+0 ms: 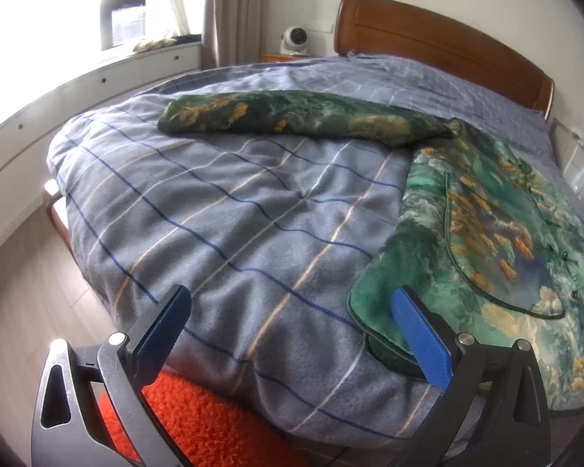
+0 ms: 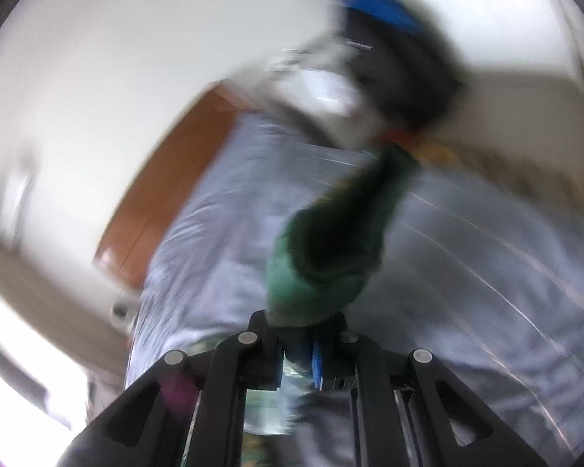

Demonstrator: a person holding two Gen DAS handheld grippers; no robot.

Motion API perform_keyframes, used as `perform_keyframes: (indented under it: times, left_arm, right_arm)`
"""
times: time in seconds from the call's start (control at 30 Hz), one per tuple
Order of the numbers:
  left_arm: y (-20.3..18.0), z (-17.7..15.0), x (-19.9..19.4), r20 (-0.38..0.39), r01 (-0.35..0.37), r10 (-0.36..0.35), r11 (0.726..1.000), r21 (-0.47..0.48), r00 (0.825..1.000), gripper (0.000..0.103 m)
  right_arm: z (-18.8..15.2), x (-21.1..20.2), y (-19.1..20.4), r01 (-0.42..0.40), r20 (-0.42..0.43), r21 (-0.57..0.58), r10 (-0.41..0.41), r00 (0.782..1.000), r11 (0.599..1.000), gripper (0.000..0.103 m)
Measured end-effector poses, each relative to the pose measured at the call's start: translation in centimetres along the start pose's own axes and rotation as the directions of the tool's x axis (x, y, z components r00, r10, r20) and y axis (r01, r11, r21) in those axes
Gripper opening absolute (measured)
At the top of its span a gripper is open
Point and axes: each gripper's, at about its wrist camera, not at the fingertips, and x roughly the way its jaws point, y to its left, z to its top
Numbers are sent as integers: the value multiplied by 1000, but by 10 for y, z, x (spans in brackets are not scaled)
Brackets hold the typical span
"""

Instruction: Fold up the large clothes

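A green floral padded jacket (image 1: 498, 233) lies flat on the right side of the bed. One sleeve (image 1: 292, 116) stretches left across the plaid duvet (image 1: 222, 210). My left gripper (image 1: 290, 295) is open at the near edge of the bed, and its right pad (image 1: 420, 338) lies against the jacket's hem corner with nothing pinched. The right wrist view is badly blurred. There my right gripper (image 2: 298, 323) is shut on a bunch of the green jacket (image 2: 323, 257), which trails away from the jaws above the duvet (image 2: 467, 272).
A wooden headboard (image 1: 447, 43) stands at the far end, with a small white fan (image 1: 295, 39) beside it. White drawers (image 1: 78, 93) and a window run along the left. An orange shaggy rug (image 1: 198, 420) lies below the bed. A blurred dark and blue shape (image 2: 389, 39) hangs beyond the cloth.
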Motion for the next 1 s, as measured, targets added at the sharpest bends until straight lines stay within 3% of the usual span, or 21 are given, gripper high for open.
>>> perform_keyframes:
  times: [0.1, 0.2, 0.27, 0.4, 0.5, 0.57, 0.6, 0.63, 0.67, 0.77, 0.87, 0.93, 1.0]
  left_arm:
    - [3, 0, 2, -7, 17, -17, 1000, -14, 1000, 102]
    - [6, 1, 4, -13, 33, -33, 999, -27, 999, 102]
    - [9, 1, 4, -14, 41, -41, 999, -31, 999, 102]
    - [13, 2, 3, -14, 50, -51, 998, -46, 999, 102]
    - [17, 2, 3, -19, 58, -59, 996, -67, 998, 102]
    - [18, 2, 4, -22, 59, -61, 995, -75, 998, 102]
    - [19, 2, 4, -24, 59, -61, 995, -77, 998, 102]
    - [19, 2, 5, -25, 59, -61, 995, -78, 998, 102]
    - [19, 2, 5, -27, 58, -60, 995, -78, 998, 103]
    - [17, 2, 7, -33, 55, -58, 996, -75, 998, 103]
    - [15, 2, 8, -35, 50, -52, 996, -68, 998, 103]
    - [14, 1, 8, -35, 45, -47, 997, -64, 998, 103]
    - [12, 1, 10, -39, 39, -41, 997, -60, 998, 103]
  right_arm:
    - [2, 4, 115, -115, -33, -201, 111, 993, 973, 11]
    - [-27, 25, 223, -244, -134, -328, 211, 968, 912, 11]
    - [-60, 49, 283, -303, -214, -379, 236, 948, 874, 11]
    - [-147, 105, 357, -358, -343, -436, 216, 914, 825, 11]
    - [-217, 143, 372, -359, -412, -434, 172, 895, 826, 16]
    - [-263, 172, 368, -348, -487, -418, 117, 866, 839, 41]
    - [-292, 192, 362, -347, -561, -385, 82, 824, 855, 65]
    - [-308, 201, 355, -345, -598, -363, 67, 798, 866, 71]
    - [-326, 204, 347, -347, -627, -346, 61, 777, 872, 71]
    - [-350, 197, 333, -379, -671, -354, 50, 740, 855, 70]
    - [-330, 187, 314, -393, -639, -393, 61, 767, 831, 71]
    - [-296, 177, 294, -347, -559, -451, 42, 828, 822, 74]
    - [-275, 178, 278, -289, -511, -467, 12, 859, 835, 82]
